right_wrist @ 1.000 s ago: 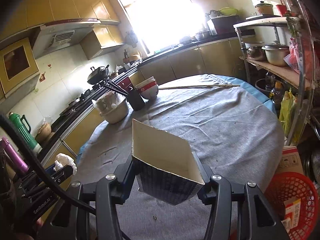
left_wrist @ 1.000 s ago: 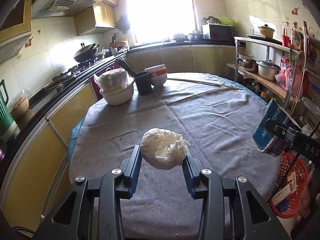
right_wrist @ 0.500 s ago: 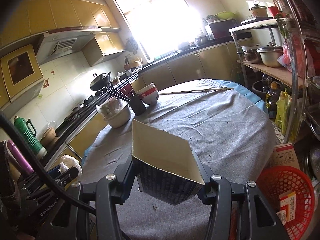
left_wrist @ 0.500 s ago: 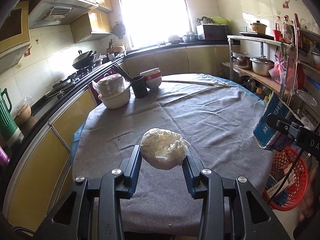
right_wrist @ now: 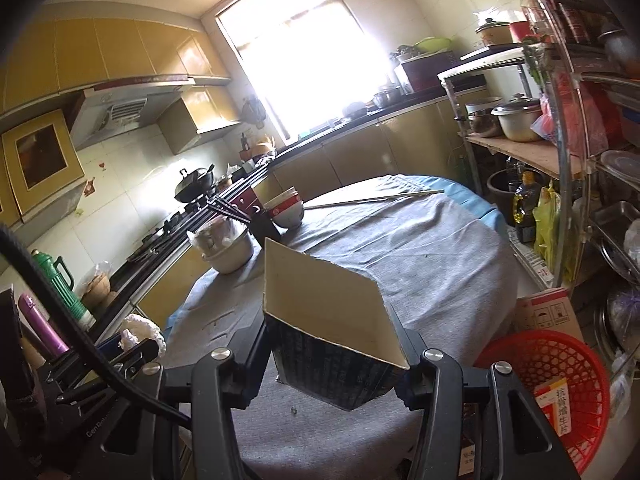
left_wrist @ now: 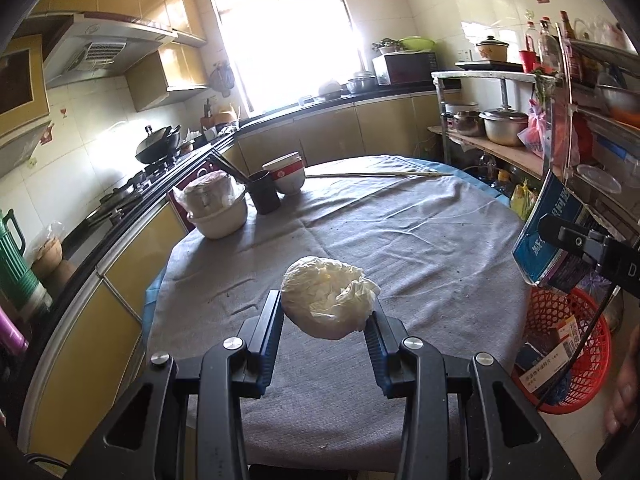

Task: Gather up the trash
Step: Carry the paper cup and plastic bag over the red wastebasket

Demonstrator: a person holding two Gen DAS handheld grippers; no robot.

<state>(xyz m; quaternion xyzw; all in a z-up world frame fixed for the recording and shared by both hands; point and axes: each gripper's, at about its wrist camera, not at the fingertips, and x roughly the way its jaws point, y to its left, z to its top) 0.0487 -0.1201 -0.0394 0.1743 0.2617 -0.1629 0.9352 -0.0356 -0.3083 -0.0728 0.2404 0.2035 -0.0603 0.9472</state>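
Both tools drawn back from the tabletop [left_wrist: 420, 240], more floor showing, left tool [left_wrist: 323, 316] clamped on crumpled white paper wad [left_wrist: 328, 300] at lower centre, right tool [right_wrist: 334, 356] clamped on dark cardboard box [right_wrist: 332, 364], red basket [right_wrist: 560, 364] lower right.

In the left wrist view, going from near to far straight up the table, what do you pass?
Crumpled white paper ball held in the left tongs → bare stretch of grey tablecloth → dark cylindrical cup holding chopsticks → stacked red-and-white bowls → long thin pale stick at the far edge.
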